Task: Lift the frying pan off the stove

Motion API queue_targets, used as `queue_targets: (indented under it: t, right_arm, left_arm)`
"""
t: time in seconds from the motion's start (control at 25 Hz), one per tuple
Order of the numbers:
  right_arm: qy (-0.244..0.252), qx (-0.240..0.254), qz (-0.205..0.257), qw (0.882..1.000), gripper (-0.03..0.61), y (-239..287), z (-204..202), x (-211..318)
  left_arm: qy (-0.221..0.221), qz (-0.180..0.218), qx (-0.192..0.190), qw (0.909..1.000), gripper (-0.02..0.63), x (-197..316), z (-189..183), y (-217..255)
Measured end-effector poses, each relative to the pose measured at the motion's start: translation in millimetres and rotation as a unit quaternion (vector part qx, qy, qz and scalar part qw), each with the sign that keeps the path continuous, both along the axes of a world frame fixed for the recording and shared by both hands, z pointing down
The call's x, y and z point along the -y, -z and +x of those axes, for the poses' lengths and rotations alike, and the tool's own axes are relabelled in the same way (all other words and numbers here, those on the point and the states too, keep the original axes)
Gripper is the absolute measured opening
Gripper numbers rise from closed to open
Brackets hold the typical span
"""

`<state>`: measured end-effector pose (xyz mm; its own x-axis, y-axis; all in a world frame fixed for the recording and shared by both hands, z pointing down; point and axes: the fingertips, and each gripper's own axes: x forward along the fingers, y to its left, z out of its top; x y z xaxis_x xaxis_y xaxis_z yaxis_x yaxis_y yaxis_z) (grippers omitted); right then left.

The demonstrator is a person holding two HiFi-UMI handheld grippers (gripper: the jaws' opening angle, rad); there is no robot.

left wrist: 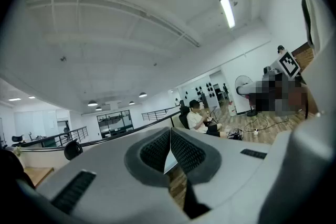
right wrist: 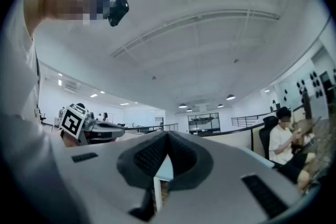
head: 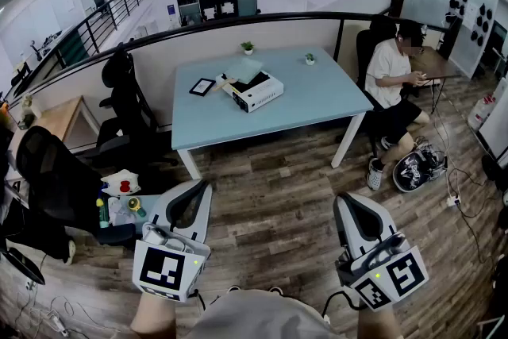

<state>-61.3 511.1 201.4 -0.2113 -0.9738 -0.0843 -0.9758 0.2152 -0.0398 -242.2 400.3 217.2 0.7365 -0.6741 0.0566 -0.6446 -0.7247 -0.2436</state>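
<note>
No frying pan or stove shows in any view. Both grippers are held low in front of me over a wooden floor, pointing away from me and slightly upward. My left gripper [head: 198, 185] is shut, its dark pads [left wrist: 157, 150] meeting at the tip with nothing between them. My right gripper [head: 347, 198] is shut the same way, pads [right wrist: 181, 157] together and empty. In the left gripper view the right gripper's marker cube [left wrist: 288, 63] shows at the right. The right gripper view likewise catches the left one's cube [right wrist: 73, 120] at its left.
A light blue table [head: 317, 91] stands ahead with a white box [head: 255, 91] and a dark frame [head: 202, 86] on it. A person sits at the right [head: 393, 75]. Black office chairs [head: 119, 91] and a small cart of bottles [head: 119, 206] are at the left. Cables [head: 452, 198] lie on the floor.
</note>
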Motion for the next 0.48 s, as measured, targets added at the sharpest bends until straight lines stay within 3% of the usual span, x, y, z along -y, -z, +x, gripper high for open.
queue_targets:
  t: [0.48]
  right_arm:
    - [0.030,0.013,-0.023,0.999,0.003,-26.6,41.2,-7.8]
  left_arm:
    - [0.006,-0.019,0.020,0.9996,0.008,-15.9,45.5,-27.4]
